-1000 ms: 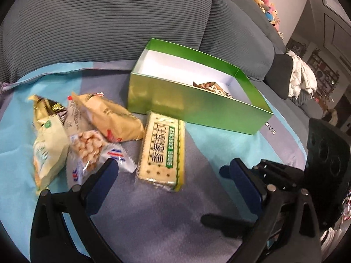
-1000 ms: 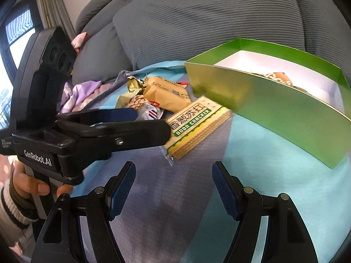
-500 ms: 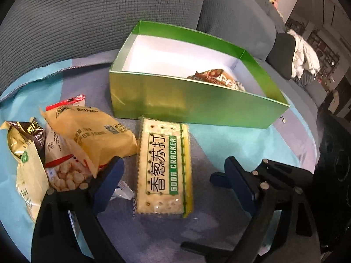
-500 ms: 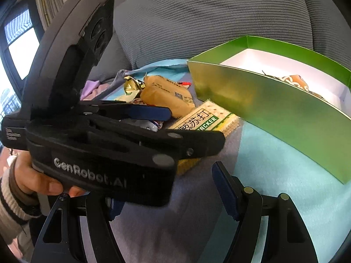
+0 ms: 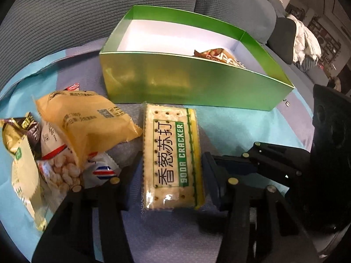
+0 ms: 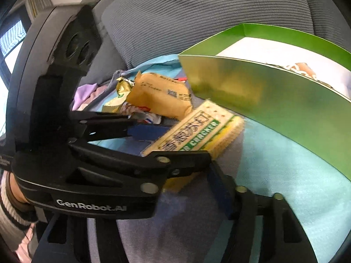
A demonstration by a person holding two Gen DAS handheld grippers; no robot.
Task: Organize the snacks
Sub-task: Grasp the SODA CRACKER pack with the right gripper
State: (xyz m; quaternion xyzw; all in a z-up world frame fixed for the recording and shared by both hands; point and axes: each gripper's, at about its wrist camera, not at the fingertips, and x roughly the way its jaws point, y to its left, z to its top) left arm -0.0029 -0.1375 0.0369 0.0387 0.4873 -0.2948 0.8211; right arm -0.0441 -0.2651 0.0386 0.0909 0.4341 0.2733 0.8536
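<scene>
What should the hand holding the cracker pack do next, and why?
Probably lift the soda cracker pack and carry it over the wall of the green box. The left gripper's jaws have just closed on its long sides, and one snack already lies inside.

You've got a grey corduroy sofa (image 5: 65,22) with a blue and lilac cloth (image 5: 252,127) spread over its seat. On that cloth lie the green box (image 5: 186,87), the soda cracker pack (image 5: 173,160) just before it, and a heap of snack bags (image 5: 65,135) beside.

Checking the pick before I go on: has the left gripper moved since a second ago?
Yes. The left gripper has come forward toward the green box, its jaws closing on the soda cracker pack, which lies in its place before the box.
</scene>
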